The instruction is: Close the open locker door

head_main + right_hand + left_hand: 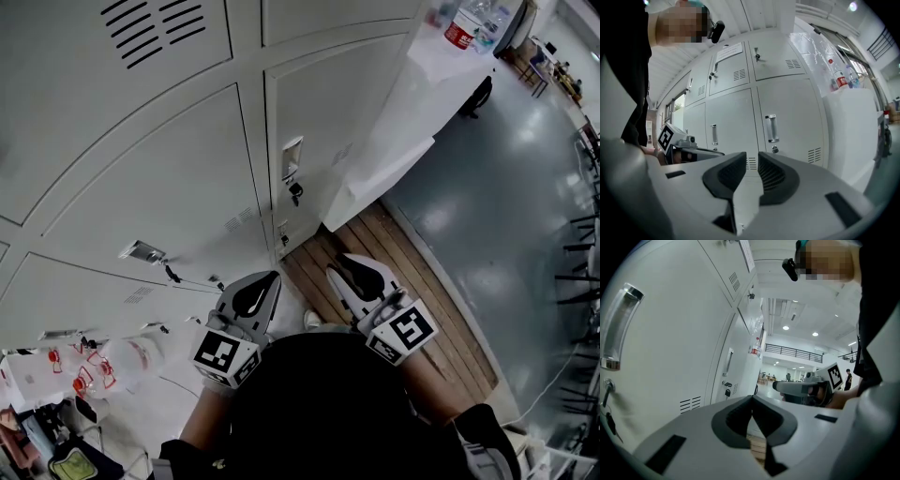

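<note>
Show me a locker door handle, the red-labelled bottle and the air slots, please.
locker door handle [771, 128]: right gripper view, middle of its upright bar.
red-labelled bottle [841, 82]: right gripper view, on the red label.
air slots [155, 28]: head view, middle of the slot group on the upper-left door.

A bank of pale grey metal lockers [169, 187] fills one side, with a strip of brown wooden planks [441, 281] along its foot. Beside the planks lies a glossy dark grey floor [506, 187] that mirrors the light. Far across the hall, round white ceiling lamps [786, 327] shine above a balcony with a black metal railing [797, 352], and small brown tables [542, 66] stand in the distance.
</note>
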Action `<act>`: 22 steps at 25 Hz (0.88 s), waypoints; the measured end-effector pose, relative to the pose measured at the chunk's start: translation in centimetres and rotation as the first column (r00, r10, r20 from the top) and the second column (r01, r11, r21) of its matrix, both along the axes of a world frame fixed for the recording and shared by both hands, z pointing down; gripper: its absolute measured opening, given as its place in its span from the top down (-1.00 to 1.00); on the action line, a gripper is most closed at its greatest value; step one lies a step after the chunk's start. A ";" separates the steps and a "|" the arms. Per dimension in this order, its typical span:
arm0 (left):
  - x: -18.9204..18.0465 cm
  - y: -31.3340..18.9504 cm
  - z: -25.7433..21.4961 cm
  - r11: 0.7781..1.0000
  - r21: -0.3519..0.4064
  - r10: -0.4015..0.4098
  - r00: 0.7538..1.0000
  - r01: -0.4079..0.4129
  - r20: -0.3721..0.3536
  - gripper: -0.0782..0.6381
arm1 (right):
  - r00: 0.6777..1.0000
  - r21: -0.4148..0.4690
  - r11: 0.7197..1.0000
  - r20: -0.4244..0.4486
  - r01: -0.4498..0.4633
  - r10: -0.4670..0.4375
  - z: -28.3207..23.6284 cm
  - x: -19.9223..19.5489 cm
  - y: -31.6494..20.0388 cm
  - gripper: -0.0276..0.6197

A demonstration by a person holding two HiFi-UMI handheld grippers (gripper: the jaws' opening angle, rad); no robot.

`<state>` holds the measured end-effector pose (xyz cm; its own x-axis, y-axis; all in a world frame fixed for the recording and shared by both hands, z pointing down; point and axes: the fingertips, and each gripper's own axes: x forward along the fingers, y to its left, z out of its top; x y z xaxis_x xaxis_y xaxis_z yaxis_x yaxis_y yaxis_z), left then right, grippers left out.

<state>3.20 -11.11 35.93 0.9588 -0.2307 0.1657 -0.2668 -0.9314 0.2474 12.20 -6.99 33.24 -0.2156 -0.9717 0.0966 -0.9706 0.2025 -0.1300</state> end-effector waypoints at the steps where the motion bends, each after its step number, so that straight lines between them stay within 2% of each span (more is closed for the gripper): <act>1: 0.1 0.1 0.0 1.000 0.002 0.002 1.000 -0.002 0.001 0.72 | 1.000 0.004 1.000 0.002 0.002 -0.002 -0.1 0.0 0.1 0.64; 22: -1.0 0.2 -0.1 0.998 -0.002 -0.057 0.998 0.057 -0.001 0.72 | 0.999 0.008 0.999 0.030 0.044 -0.044 0.4 -1.0 -0.2 0.64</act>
